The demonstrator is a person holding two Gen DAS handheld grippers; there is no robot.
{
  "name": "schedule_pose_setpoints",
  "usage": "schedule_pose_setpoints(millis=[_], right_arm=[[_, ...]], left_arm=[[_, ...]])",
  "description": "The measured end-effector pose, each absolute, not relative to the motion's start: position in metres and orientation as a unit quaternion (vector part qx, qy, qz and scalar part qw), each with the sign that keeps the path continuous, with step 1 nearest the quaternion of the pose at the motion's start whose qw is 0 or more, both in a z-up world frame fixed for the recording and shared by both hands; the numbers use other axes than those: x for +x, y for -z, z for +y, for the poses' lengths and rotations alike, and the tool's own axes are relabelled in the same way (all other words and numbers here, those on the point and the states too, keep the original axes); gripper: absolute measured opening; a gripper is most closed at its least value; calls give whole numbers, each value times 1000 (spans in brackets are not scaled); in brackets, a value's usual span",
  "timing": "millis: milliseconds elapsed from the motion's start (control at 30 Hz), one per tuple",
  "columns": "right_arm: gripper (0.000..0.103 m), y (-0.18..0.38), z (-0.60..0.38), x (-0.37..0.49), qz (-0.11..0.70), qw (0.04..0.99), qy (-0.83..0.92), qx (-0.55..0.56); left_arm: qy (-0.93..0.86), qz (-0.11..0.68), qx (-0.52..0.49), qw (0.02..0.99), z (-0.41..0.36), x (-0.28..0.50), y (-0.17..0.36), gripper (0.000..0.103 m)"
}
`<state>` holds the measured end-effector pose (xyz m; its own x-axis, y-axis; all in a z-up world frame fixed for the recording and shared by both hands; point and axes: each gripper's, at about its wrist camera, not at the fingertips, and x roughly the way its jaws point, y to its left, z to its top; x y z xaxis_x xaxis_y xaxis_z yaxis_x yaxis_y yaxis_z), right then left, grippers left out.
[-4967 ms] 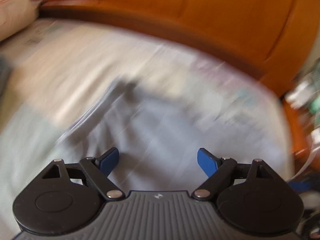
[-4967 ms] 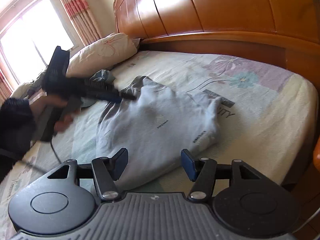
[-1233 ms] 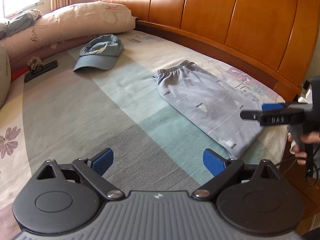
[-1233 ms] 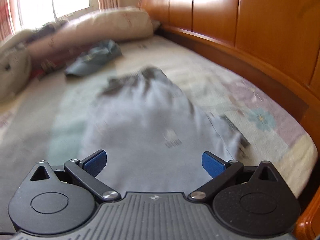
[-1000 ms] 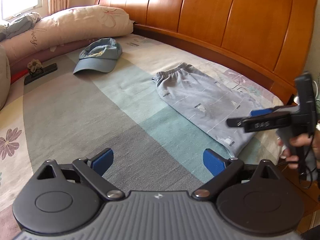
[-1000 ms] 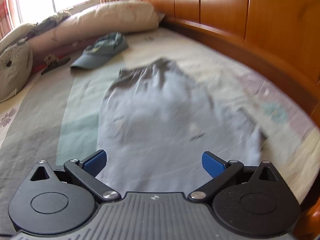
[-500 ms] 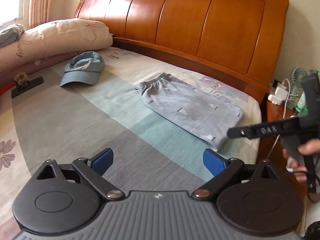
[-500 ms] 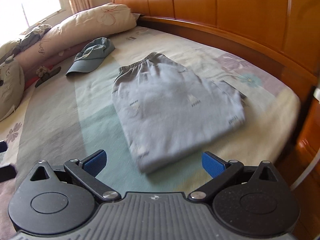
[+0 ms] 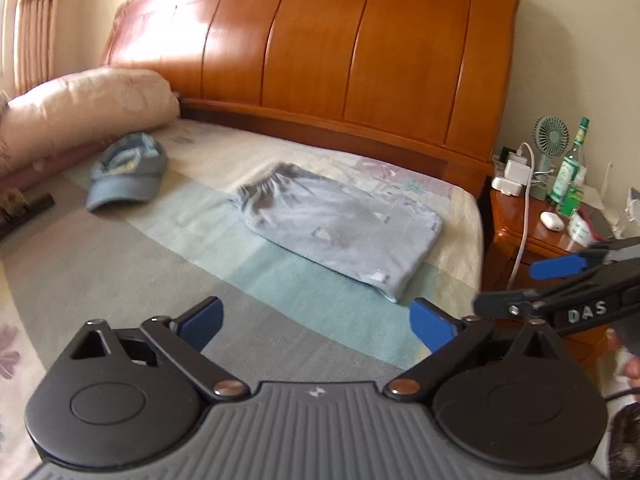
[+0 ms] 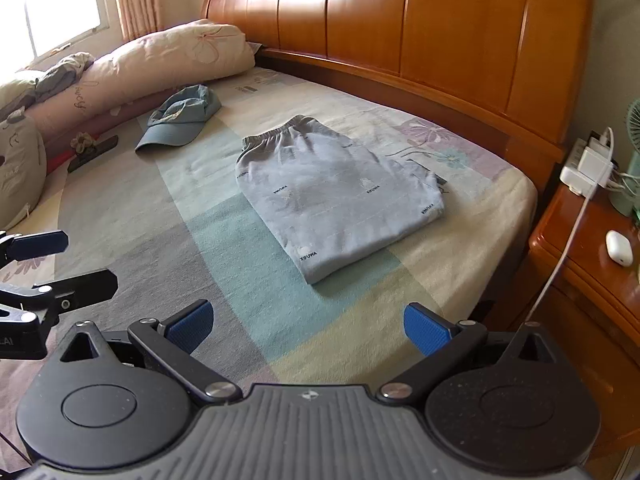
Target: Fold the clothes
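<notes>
On the bed [image 10: 132,216], near the headboard [image 10: 440,20], the grey garment [image 10: 336,192] lies folded into a flat rectangle. Left tongs [image 9: 316,322] and right tongs [image 10: 306,326] both gape wide, empty, well apart from it; folding looks finished.

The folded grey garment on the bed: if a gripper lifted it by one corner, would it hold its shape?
Probably not. The folded grey garment looks like soft knit with an elastic waistband, so it would likely droop and unfold. Lying flat on the bed sheet, it should slide rather than roll.
</notes>
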<state>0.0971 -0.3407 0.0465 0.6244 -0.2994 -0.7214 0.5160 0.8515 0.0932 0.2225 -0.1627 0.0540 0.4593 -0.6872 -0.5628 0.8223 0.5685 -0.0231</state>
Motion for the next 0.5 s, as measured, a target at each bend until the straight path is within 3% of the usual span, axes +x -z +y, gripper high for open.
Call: schedule_pose_setpoints(millis=[167,500], right_arm=[[103,-51,-332,88,370,885,239,149],[103,-55,-322,87,362,889,238,147]], left_arm=[[462,246,143,840,-164,213,-60,102],[430,321,132,833,-162,223,-53,102]])
